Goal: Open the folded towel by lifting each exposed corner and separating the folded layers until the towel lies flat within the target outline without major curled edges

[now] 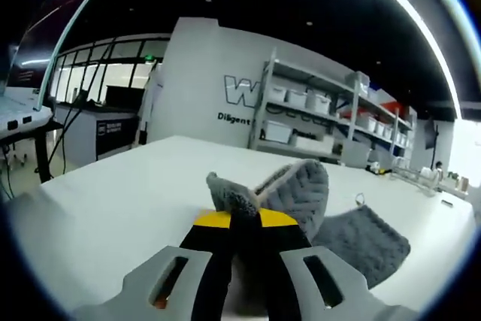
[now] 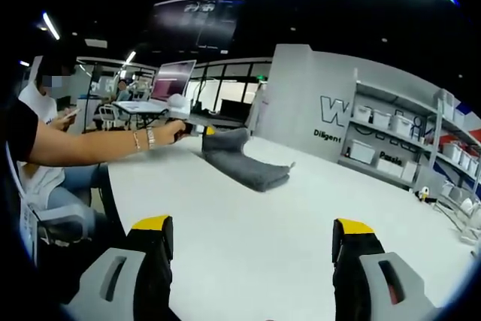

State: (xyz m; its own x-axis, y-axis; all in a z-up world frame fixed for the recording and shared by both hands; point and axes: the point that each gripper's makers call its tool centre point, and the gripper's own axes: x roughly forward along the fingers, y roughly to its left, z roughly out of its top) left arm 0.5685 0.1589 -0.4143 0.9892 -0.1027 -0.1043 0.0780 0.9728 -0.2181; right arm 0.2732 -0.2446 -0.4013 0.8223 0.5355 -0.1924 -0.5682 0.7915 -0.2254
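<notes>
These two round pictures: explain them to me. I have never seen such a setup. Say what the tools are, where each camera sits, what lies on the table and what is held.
There is no robot here. A person holds a two-jaw hand tool in each hand, and a fisheye camera rides on each, looking forward along its jaws.

In the left gripper view, the left gripper has its yellow-tipped jaws closed on a raised fold of the grey towel. The rest of the towel lies on the white table.

In the right gripper view, the right gripper rises from the bottom with its jaws wide apart and nothing between them. Farther off, the person's hand holds the other tool at the towel's near end, which is lifted a little; the towel is folded.

Behind stand shelves with bins and a wall with lettering.
</notes>
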